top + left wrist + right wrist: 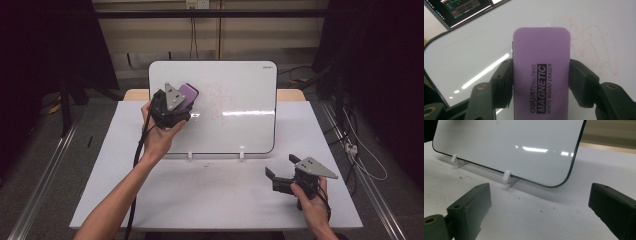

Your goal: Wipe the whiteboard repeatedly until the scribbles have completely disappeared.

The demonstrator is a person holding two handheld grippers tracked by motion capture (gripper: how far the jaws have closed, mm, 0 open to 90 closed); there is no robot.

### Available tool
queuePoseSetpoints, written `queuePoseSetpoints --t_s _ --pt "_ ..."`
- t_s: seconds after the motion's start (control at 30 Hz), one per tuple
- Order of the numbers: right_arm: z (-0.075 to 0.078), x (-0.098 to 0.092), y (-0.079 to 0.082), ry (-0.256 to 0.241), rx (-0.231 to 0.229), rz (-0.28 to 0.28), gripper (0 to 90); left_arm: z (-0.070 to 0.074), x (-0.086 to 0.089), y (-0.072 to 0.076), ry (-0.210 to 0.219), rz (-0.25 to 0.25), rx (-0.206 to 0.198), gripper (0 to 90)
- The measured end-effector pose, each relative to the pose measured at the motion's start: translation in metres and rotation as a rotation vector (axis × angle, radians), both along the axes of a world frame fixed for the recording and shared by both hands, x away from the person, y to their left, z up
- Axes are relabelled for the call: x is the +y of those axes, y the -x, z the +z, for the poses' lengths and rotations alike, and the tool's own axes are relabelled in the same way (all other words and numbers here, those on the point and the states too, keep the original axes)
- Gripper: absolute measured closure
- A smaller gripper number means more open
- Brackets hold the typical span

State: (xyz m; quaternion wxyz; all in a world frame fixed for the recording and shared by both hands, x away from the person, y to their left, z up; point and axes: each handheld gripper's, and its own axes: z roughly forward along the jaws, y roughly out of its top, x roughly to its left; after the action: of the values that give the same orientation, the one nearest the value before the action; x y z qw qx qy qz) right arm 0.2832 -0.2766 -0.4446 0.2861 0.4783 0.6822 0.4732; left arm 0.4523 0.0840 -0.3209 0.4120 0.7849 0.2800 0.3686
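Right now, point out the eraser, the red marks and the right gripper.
eraser (541,70), left gripper view, purple face.
red marks (596,47), left gripper view, faint scribble on the board.
right gripper (281,167), high view, gap between its open jaws.

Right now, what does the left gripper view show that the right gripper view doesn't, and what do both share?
Left gripper view: the purple eraser clamped between the left gripper jaws, printed "MAGNETIC WHITE BOARD ERASER", faint red marks on the board just right of it, and a monitor at top left.

Right gripper view: the right gripper with jaws wide apart and nothing between them, over the white table, plus the board's white support feet.

Shared: the whiteboard.
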Motion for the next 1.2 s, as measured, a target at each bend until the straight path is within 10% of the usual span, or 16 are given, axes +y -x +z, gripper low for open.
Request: queuePoseSetpoints --t_s 0.43,1.0,1.2 --pt "-0.002 -0.001 -0.002 0.002 0.01 0.009 4.0 0.001 -0.031 -0.032 -0.051 0.051 -0.031 41.4" --pt "-0.005 -0.001 -0.004 -0.002 0.021 0.013 3.8 -0.025 -0.053 -0.02 -0.136 0.003 -0.081 41.4" --pt "-0.004 0.0 -0.005 -0.004 0.019 0.019 3.8 -0.011 -0.052 -0.034 -0.165 0.012 -0.116 41.4"
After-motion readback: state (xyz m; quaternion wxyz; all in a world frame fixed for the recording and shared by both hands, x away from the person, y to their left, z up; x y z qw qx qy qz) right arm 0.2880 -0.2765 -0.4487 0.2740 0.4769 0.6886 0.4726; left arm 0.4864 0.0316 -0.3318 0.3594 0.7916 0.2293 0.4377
